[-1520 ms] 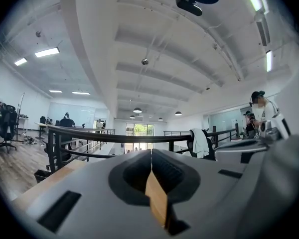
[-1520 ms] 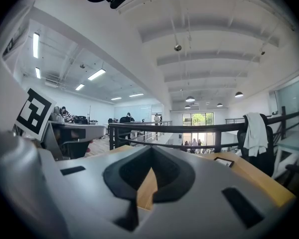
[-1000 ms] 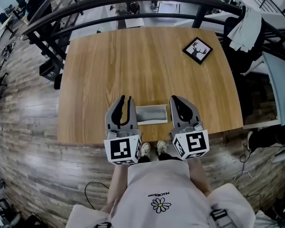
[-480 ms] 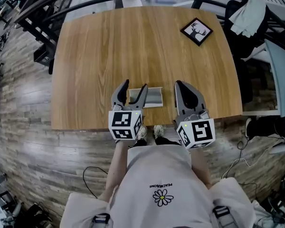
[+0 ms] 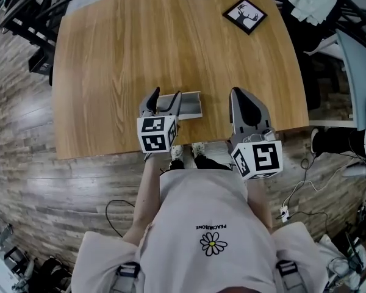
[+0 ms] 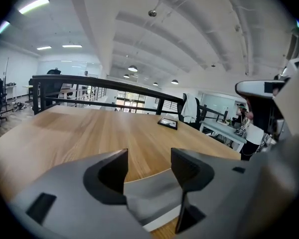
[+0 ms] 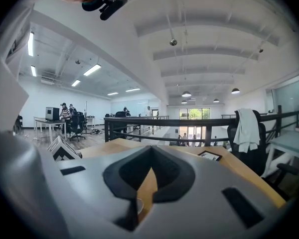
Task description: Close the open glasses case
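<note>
Wooden table (image 5: 171, 41) under the glasses case (image 5: 192, 105), stretching far beyond the case and leaving only a narrow strip on the person's side of it. Left gripper (image 5: 165, 96) down over the case's left end, jaws spread as wide as they go and holding nothing. From the left gripper view, grey shell of the case (image 6: 153, 195) between and just below the pads, not pinched. Right gripper (image 5: 236, 95) just beside the case's right end, apart from it, jaws closed tip to tip on nothing. Case itself open and flat, grey inside with a pale rim along the near side. Small framed picture (image 5: 244, 14) well beyond the case, off to the far right.

Judged as the approach step: lining up on the open case, no closing begun yet. Next, most likely, catching or nudging the free half over with the wide left jaws while steadying the other end with the right. No telling from here which half is the lid. Calls for a low, gentle swing, so as not to shove the light case along the table.

Against a second ago: left jaws then nearly together and hanging beside the case's left end, now wide and lowered over it. Right gripper closed then as now, in much the same spot beside the case's right end. Case still open.
</note>
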The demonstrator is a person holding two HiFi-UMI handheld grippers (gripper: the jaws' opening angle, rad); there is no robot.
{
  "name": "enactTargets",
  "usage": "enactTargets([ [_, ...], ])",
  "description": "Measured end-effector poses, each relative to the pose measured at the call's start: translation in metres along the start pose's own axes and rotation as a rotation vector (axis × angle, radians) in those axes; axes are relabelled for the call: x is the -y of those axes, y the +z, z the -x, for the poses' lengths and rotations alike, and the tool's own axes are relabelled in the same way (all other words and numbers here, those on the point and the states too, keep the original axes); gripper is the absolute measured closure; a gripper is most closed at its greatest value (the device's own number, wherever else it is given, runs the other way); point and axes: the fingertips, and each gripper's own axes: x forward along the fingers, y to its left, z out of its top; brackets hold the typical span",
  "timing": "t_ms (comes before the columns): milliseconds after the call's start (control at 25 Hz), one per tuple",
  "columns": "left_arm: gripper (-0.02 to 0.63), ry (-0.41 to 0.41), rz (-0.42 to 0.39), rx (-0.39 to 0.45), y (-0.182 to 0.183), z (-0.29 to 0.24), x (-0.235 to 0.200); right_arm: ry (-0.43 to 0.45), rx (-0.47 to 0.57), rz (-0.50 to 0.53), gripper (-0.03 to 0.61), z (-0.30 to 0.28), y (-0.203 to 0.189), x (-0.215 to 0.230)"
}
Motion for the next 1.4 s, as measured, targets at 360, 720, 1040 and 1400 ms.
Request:
enactTargets([
  [360, 0.347, -0.013, 0.035, -0.096, -0.030, -0.017, -0.006, -0.021, -0.017, 0.006, 0.570, 0.007, -0.005, 0.001],
  [720, 0.348, -0.012, 0.052, -0.124, -0.040, -0.018, -0.006, -0.034, -0.022, 0.000, 0.569, 0.012, -0.007, 0.001],
  [1040, 0.347, -0.020, 0.046, -0.136, -0.048, -0.006, 0.004, 0.000, -0.023, 0.004, 0.569, 0.013, -0.010, -0.007],
  [1400, 0.347, -0.022, 0.036, -0.159, -0.067, 0.015, 0.018, 0.064, -0.015, 0.020, 0.570, 0.010, -0.005, -0.025],
])
